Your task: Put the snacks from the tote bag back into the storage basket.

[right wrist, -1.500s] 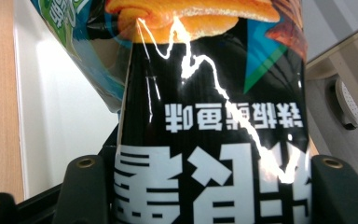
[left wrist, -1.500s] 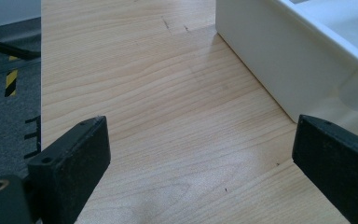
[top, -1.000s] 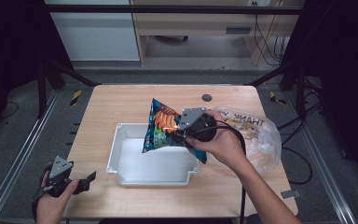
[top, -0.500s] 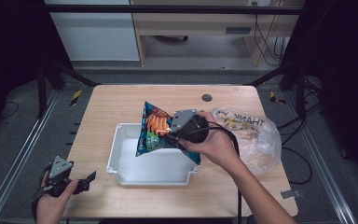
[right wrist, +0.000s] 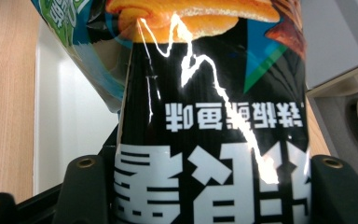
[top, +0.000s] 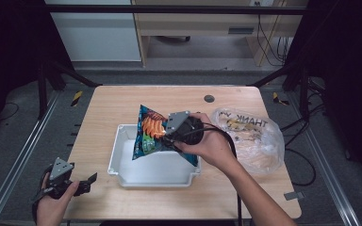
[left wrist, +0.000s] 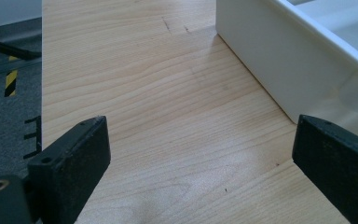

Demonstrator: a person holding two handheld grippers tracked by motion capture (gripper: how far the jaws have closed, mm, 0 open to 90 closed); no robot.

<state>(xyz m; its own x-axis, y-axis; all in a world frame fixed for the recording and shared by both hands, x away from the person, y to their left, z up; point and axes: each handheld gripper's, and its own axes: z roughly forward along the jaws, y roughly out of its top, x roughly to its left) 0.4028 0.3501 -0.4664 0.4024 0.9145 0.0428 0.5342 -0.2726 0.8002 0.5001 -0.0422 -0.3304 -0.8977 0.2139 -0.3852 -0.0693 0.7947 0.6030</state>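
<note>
A blue and black snack bag [top: 147, 134] with orange chips printed on it hangs above the white bin [top: 122, 162], held by my right gripper [top: 167, 139], which is shut on it. Seen from the right gripper view, the bag [right wrist: 209, 107] sits squeezed between both jaws, with the bin's pale floor [right wrist: 70, 126] beneath. My left gripper [top: 87, 181] rests at the table's front left corner, open and holding nothing. Its own view has the jaws [left wrist: 200, 154] wide apart over bare wood, the bin's wall [left wrist: 261, 51] just ahead to the right.
A clear plastic shopping bag [top: 252, 136] with goods inside lies right of the bin. A round cable hole [top: 209, 98] marks the far part of the wooden table [top: 103, 103]. Metal rails and dark floor border the table.
My right gripper has carried the snack bag leftward from the plastic bag's edge to above the bin. The left gripper has stayed where it was.
</note>
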